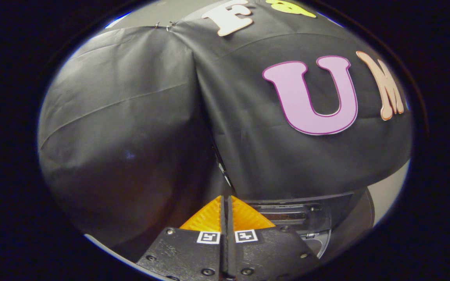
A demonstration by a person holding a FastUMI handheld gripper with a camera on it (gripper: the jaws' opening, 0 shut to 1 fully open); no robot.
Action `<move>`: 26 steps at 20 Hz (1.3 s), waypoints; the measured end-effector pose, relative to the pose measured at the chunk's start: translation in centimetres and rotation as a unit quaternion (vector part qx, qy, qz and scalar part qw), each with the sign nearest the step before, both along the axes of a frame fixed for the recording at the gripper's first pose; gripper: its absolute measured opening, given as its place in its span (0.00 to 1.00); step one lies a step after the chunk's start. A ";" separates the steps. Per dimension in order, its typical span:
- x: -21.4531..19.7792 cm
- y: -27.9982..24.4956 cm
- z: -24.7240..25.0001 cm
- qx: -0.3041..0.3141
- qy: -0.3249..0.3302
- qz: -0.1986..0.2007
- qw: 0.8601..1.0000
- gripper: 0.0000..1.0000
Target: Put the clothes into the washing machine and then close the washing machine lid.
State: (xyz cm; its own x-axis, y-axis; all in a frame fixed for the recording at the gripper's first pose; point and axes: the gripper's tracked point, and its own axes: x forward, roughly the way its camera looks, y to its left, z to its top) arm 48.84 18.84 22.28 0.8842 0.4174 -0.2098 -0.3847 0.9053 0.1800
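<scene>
My gripper (226, 201) is shut, its two fingers pressed together with nothing held between them. It points up at the booth's black cloth wall (131, 128), which hangs just beyond the fingertips. To the right of the fingers, low down, I see a dark machine part (303, 218) with a curved rim and a slotted panel, likely the washing machine's top. No clothes are in sight.
A seam or fold in the cloth (201, 105) runs down toward the fingertips. A pale surface (389, 191) shows past the cloth's lower right edge.
</scene>
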 end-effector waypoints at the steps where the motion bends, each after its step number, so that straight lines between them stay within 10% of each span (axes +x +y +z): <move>1: -0.1 -0.1 -0.7 -0.014 0.007 0.001 1.000 0.00; 15: 5.3 -4.7 -5.3 -0.078 0.006 -0.050 0.996 0.01; 21: 9.3 -6.1 -8.0 -0.108 0.022 -0.093 0.990 0.79; 26: 12.3 -6.4 -9.5 -0.134 0.026 -0.122 0.983 0.98</move>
